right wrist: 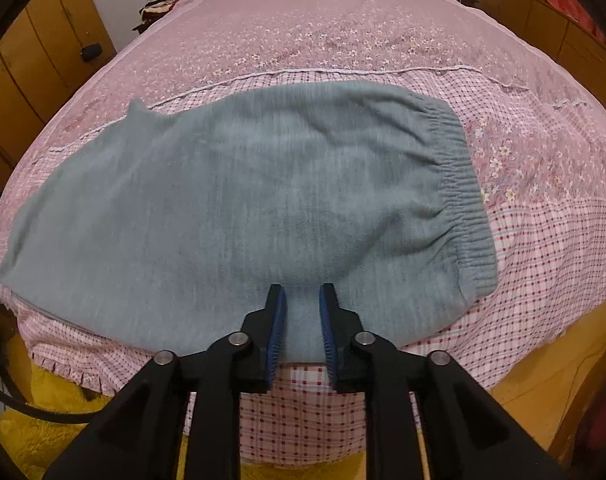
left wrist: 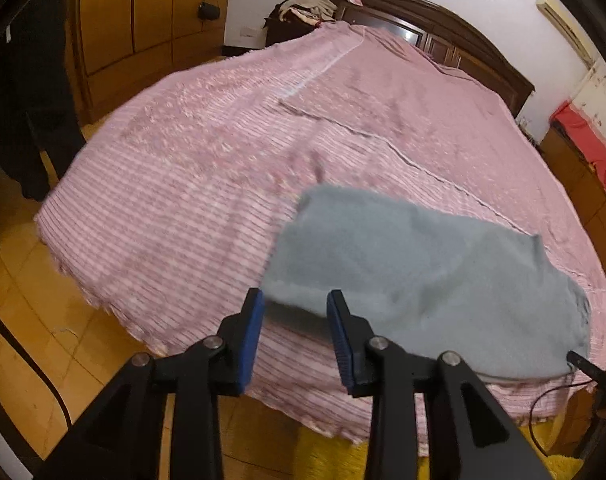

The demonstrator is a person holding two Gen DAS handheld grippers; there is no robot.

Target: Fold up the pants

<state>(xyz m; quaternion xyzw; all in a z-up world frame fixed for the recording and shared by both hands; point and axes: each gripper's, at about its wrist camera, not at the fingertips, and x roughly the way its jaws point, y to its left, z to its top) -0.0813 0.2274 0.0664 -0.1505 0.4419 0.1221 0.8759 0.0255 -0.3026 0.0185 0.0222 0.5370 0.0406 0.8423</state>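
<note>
My left gripper (left wrist: 293, 300) angled down over the grey pants (right wrist: 239, 200) edge, fingers released, right gripper (right wrist: 301, 294) steeper above the bed (right wrist: 343, 32), fingers parted, grasping nothing

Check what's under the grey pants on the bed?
The grey pants lie flat on the pink checked bedspread, which shows all round them. The spread directly beneath is covered, so anything lying between cannot be seen.
</note>
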